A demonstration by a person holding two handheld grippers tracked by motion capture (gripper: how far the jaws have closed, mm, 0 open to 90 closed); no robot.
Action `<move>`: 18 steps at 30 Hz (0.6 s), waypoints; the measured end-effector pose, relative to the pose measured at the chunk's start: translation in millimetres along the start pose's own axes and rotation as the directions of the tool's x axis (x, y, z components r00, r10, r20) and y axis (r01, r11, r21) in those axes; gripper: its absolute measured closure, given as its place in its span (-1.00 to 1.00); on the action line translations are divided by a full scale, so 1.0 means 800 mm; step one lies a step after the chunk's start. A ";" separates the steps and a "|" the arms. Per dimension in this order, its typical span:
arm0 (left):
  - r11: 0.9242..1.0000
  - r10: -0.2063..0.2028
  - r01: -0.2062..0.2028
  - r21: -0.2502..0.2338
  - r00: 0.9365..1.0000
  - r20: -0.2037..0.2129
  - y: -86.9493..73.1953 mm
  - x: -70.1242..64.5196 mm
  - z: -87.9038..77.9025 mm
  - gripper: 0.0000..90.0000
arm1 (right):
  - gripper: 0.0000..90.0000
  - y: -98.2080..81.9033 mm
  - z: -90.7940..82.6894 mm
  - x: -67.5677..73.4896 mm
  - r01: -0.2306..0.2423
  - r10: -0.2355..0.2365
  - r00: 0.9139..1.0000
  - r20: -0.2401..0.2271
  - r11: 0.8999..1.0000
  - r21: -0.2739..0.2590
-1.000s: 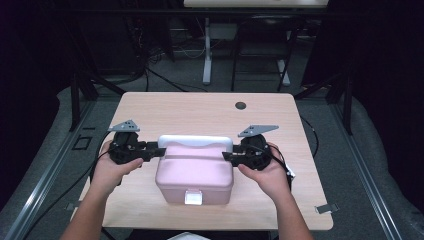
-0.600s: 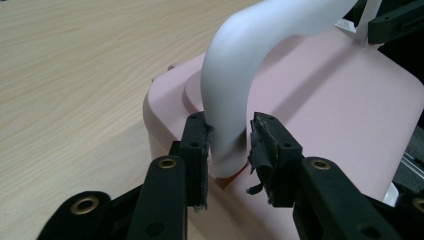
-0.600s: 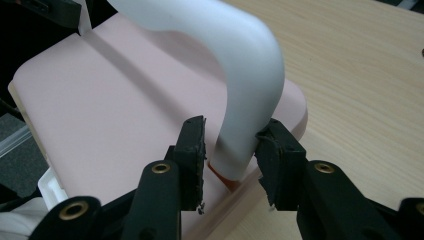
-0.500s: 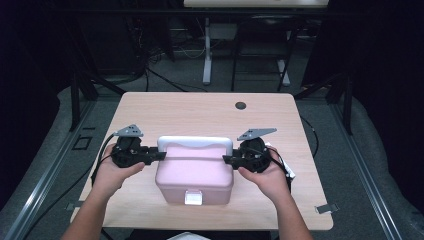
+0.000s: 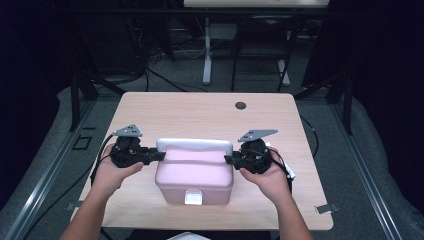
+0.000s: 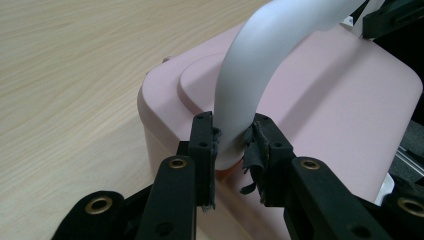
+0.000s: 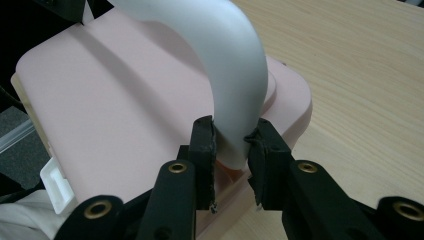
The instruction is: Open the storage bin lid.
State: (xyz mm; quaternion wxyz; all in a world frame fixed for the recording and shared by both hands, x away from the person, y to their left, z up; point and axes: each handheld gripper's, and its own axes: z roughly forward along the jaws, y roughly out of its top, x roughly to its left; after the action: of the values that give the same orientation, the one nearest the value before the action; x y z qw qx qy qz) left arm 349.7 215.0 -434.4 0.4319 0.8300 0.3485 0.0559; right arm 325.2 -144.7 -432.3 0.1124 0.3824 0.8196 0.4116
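Observation:
A pink plastic box (image 5: 194, 175) with a white latch (image 5: 193, 197) on its front stands on the wooden table (image 5: 200, 115), near its front edge. Its grey-white carrying handle (image 5: 194, 145) stands upright over the lid. My left gripper (image 5: 156, 156) is shut on the handle's left end (image 6: 239, 107), just above the pivot. My right gripper (image 5: 231, 159) is shut on the handle's right end (image 7: 235, 105). The pink lid (image 6: 340, 100) spreads out behind the jaws, and the same lid (image 7: 110, 105) shows in the right gripper view.
A small dark round grommet (image 5: 240, 105) sits near the table's far right edge. Bare wood lies behind the box. Dark frames, cables and a white table leg (image 5: 206, 50) stand on the floor beyond the table.
Both grippers and the box have shifted a little toward the table's front edge, still holding the handle's two ends.

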 end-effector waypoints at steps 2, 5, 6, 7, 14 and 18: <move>1.000 0.005 -0.005 -0.004 1.000 -0.011 0.000 0.000 -0.001 0.63 | 0.64 0.001 -0.001 0.002 0.009 -0.009 1.000 -0.001 1.000 -0.003; 1.000 0.007 -0.007 -0.016 1.000 -0.017 0.002 -0.001 -0.006 0.63 | 0.65 0.002 -0.004 0.006 0.018 -0.018 1.000 -0.012 1.000 -0.006; 1.000 0.009 -0.010 -0.017 1.000 -0.018 0.002 -0.001 -0.008 0.63 | 0.65 0.003 -0.006 0.006 0.019 -0.019 1.000 -0.015 1.000 -0.016; 1.000 0.011 -0.012 -0.027 1.000 -0.020 0.003 -0.003 -0.009 0.63 | 0.65 0.004 -0.007 0.006 0.020 -0.020 1.000 -0.016 1.000 -0.023; 0.995 -0.005 0.003 -0.096 1.000 -0.017 0.005 -0.004 -0.015 0.59 | 0.65 0.006 -0.016 0.005 0.007 -0.008 1.000 -0.007 0.996 -0.094; 0.994 -0.012 0.011 -0.109 1.000 -0.015 0.003 -0.005 -0.019 0.46 | 0.65 0.008 -0.017 0.005 0.006 -0.007 1.000 -0.003 0.994 -0.113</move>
State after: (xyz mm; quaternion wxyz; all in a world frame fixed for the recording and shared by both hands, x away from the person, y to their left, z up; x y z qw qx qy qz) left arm 342.1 222.0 -422.2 0.4739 0.8029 0.3530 0.0786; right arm 319.2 -147.4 -418.1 0.1337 0.3720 0.7965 0.4575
